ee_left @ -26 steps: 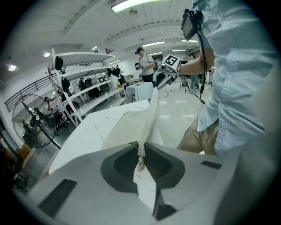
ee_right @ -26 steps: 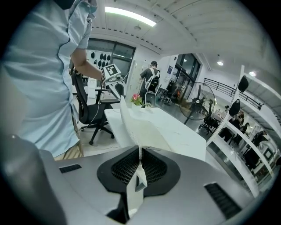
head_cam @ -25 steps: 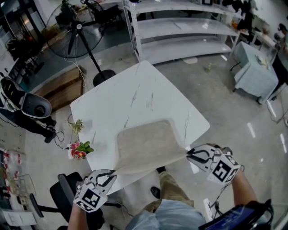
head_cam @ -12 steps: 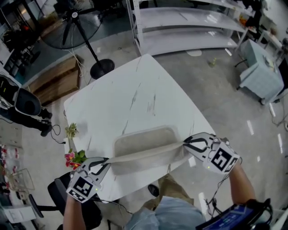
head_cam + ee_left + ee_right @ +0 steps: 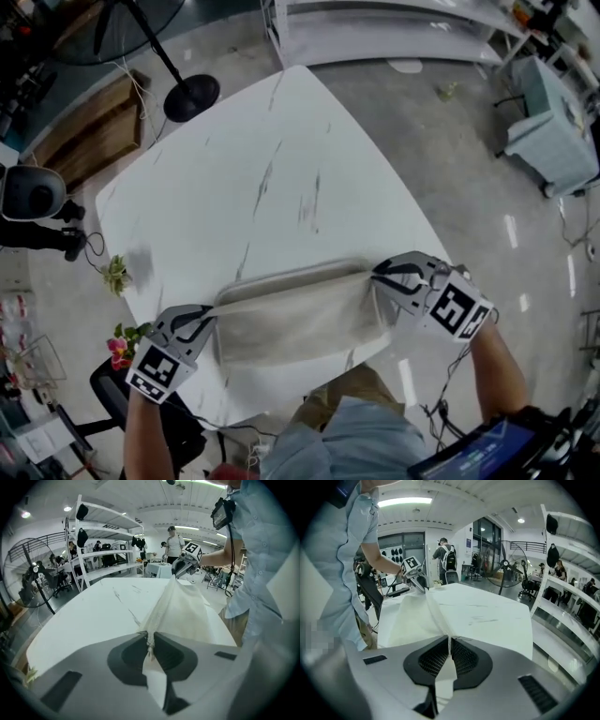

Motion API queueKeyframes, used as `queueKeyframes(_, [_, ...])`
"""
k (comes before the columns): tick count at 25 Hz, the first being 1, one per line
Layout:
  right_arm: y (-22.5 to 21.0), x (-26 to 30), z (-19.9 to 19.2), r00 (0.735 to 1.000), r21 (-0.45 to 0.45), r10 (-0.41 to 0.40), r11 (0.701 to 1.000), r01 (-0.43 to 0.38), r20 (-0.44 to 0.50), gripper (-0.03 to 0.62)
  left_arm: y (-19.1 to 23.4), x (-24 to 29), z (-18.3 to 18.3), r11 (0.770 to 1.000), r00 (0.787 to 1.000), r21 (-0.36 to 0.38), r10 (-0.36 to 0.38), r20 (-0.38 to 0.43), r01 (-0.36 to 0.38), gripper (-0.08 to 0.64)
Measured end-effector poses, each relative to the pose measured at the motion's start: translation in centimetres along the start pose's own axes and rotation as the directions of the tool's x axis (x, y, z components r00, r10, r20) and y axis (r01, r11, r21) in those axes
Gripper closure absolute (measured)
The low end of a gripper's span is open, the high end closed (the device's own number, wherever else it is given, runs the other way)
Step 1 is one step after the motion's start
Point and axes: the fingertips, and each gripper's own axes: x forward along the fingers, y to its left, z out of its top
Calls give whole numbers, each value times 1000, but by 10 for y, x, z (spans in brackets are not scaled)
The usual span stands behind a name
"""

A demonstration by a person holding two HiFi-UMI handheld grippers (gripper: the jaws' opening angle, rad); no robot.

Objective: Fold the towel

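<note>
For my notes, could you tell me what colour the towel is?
Plain beige towel, clearest in the head view.

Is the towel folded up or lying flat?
Folded in half, nearly: the towel lies doubled on the table, its top layer's corners pinched by the left gripper and right gripper.

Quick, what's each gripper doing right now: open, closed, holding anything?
Left gripper: closed, pinching one end of the towel.
Right gripper: closed, pinching the towel's other end.
</note>
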Motion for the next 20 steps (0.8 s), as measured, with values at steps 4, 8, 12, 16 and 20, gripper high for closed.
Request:
queueKeyframes(4, [-9,20,-9,999,26,19,1000,-18,-28,557,12,19,-18,999,999,-45,-29,-42,28,524])
queueKeyframes(8, [-17,36,-19,997,55,32,998,-28,-68,557,23,30,-25,991,996,-115,-71,-55,65,517])
queueKeyframes(12, [-28,43,-38,992,79,49,996,-40,-112,557,30,41,-19,965,989,-226,-140,-35,129,500])
queueKeyframes(16, [-28,54,-40,988,74,45,997,-34,-148,555,35,40,-23,948,989,-288,-145,-25,132,471])
queueKeyframes(20, [-34,56,-29,994,132,48,991,-35,-97,516,45,30,-20,944,995,-321,-96,-28,82,425])
